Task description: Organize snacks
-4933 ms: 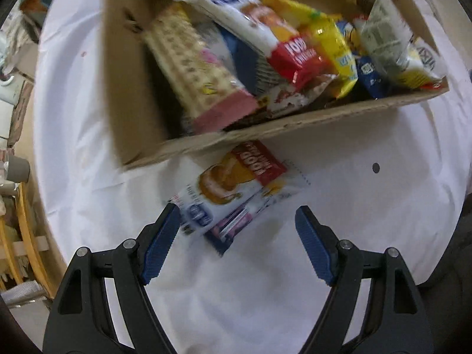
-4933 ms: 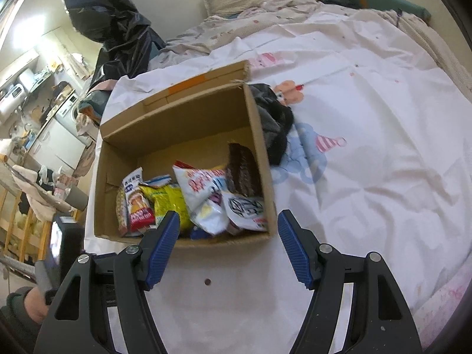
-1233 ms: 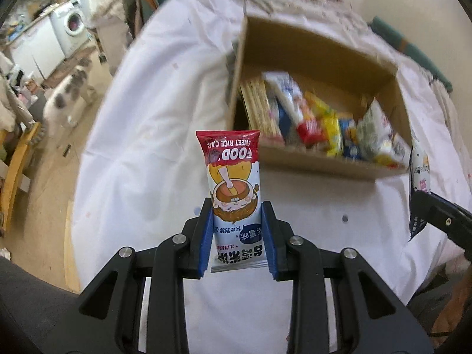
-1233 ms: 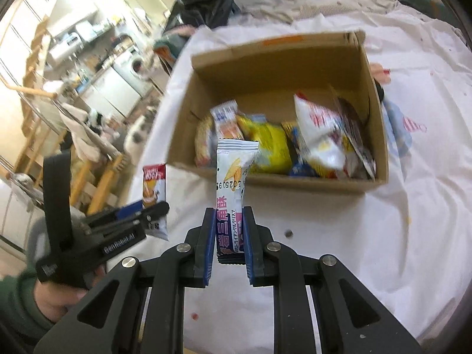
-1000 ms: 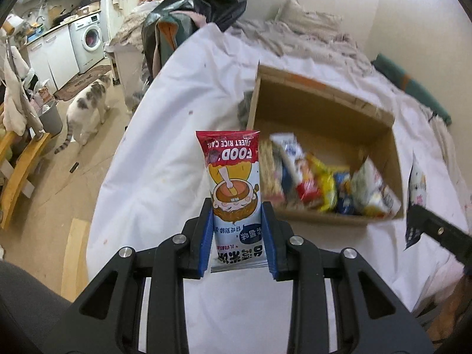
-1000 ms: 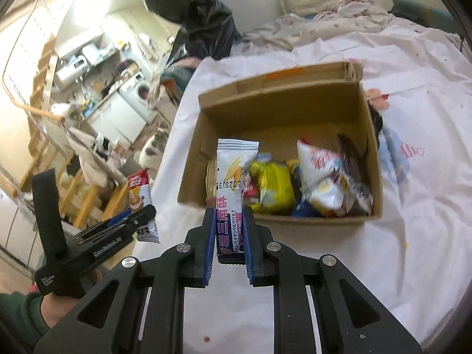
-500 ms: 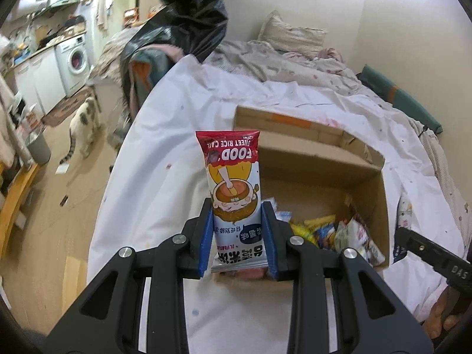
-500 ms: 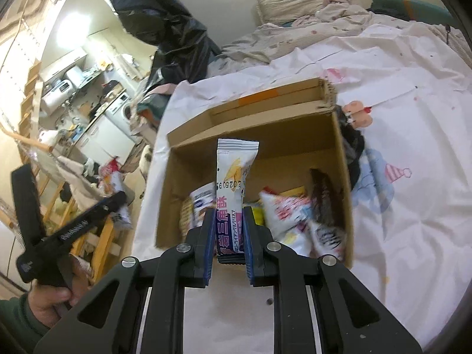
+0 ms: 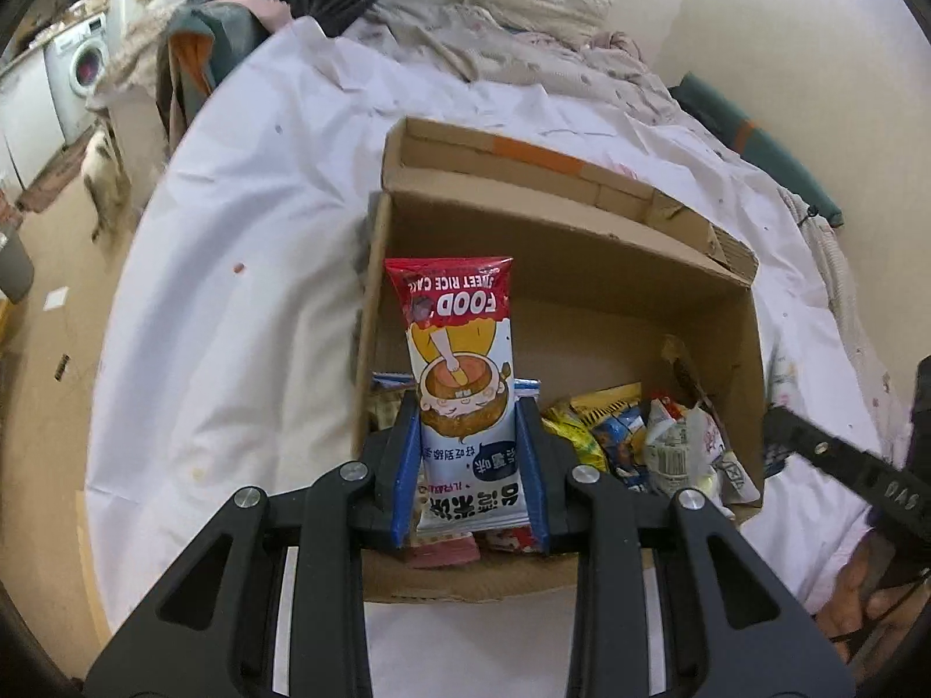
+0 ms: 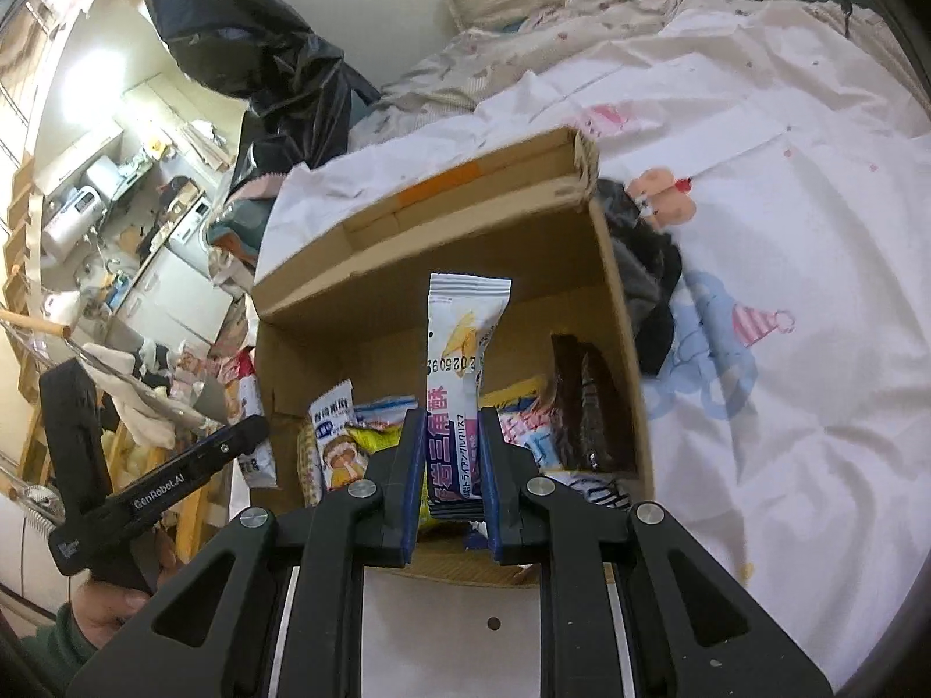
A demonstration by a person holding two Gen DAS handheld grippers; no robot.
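1. At the centre of the left wrist view, the left tool point(image 9: 470, 468) is clamped on the lower part of a red-topped sweet rice cake packet point(image 9: 459, 384), which stands upright between the blue pads.
2. At the centre of the right wrist view, the right tool point(image 10: 448, 468) is pinched narrow on a white snack packet with pink lettering point(image 10: 459, 384), also held upright.
3. Both packets hang over the near edge of the open cardboard box point(image 9: 582, 256), whose near half already holds a jumble of snack bags point(image 9: 634, 436); the far half looks bare.
4. Judged from this, the step in hand is carrying the two packets to the box. The next move calls for lowering each past the near wall into a free gap, then opening the tools to drop them.
5. A dark brown packet point(image 10: 582, 407) leans against the box's right wall.
6. The box sits on a bed with a white printed sheet point(image 10: 785, 232); a pillow point(image 9: 535, 0) lies at the upper middle of the frame.
7. Upper left shows a black plastic bag point(image 10: 256, 41) and a washing machine point(image 9: 81, 70).
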